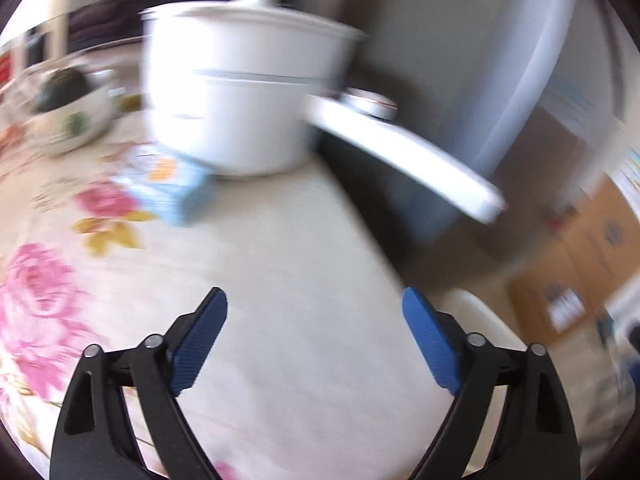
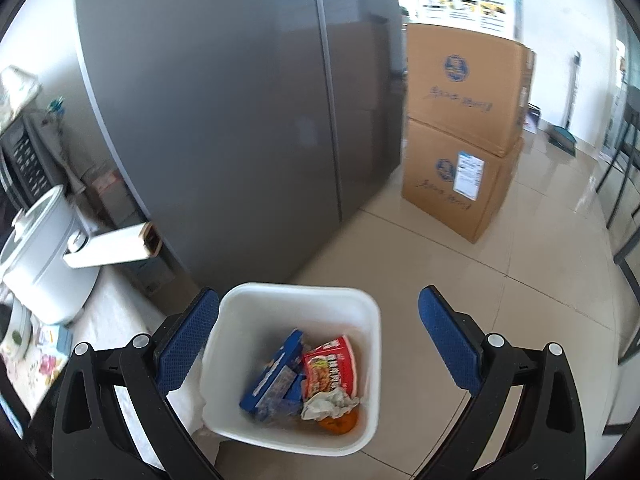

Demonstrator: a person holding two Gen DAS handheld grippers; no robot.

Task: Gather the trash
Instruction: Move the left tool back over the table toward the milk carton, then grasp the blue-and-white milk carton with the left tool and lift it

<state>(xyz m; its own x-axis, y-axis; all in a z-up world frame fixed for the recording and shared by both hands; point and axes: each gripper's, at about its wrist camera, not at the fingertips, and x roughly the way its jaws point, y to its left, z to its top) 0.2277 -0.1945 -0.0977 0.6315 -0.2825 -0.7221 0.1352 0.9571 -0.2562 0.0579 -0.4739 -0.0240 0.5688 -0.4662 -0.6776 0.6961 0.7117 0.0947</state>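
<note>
A light blue carton (image 1: 166, 186) lies on the floral tablecloth in front of a white pot (image 1: 240, 92); it also shows at the left edge of the right wrist view (image 2: 56, 340). My left gripper (image 1: 314, 312) is open and empty above the table, short of the carton. My right gripper (image 2: 318, 312) is open and empty above a white trash bin (image 2: 296, 300) on the floor. In the bin lie a blue box (image 2: 276, 372), a red snack packet (image 2: 332, 368), crumpled paper (image 2: 328, 402) and something orange (image 2: 338, 424).
The pot's long white handle (image 1: 404, 156) sticks out past the table edge. A glass bowl (image 1: 60, 96) stands at the left. A grey fridge (image 2: 240, 100) and two stacked cardboard boxes (image 2: 460, 140) stand beyond the bin on a tiled floor (image 2: 520, 280).
</note>
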